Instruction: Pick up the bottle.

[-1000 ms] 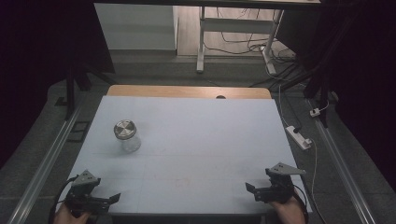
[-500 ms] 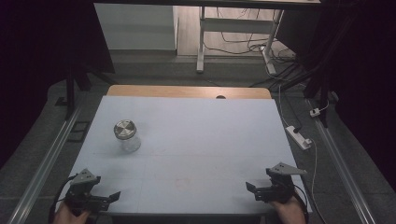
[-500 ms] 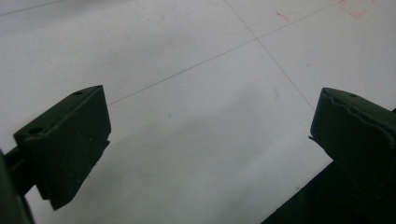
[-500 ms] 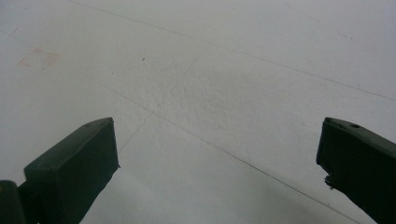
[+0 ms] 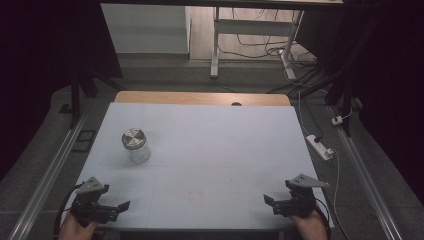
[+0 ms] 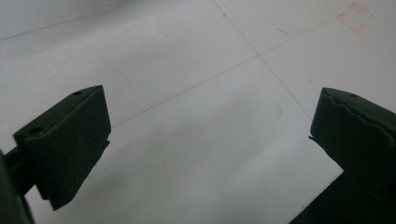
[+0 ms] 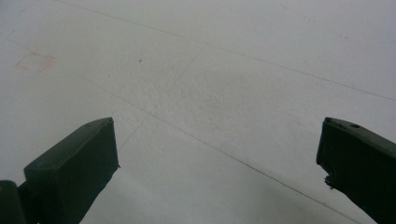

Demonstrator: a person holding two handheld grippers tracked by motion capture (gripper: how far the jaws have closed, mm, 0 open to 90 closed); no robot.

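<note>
Nothing's started yet: both the left gripper (image 5: 119, 205) and right gripper (image 5: 270, 202) sit wide apart and empty, lidded jar (image 5: 136, 145) untouched.

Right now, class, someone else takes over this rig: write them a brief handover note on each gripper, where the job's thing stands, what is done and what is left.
Left gripper: open, holding nothing, at the table's near left corner.
Right gripper: open, holding nothing, at the near right corner.
Jar: upright on the left half of the table, metal lid on, apart from both grippers.
Done: nothing visible; jar untouched.
Left: probably reach for the jar; the left gripper is nearer.
</note>
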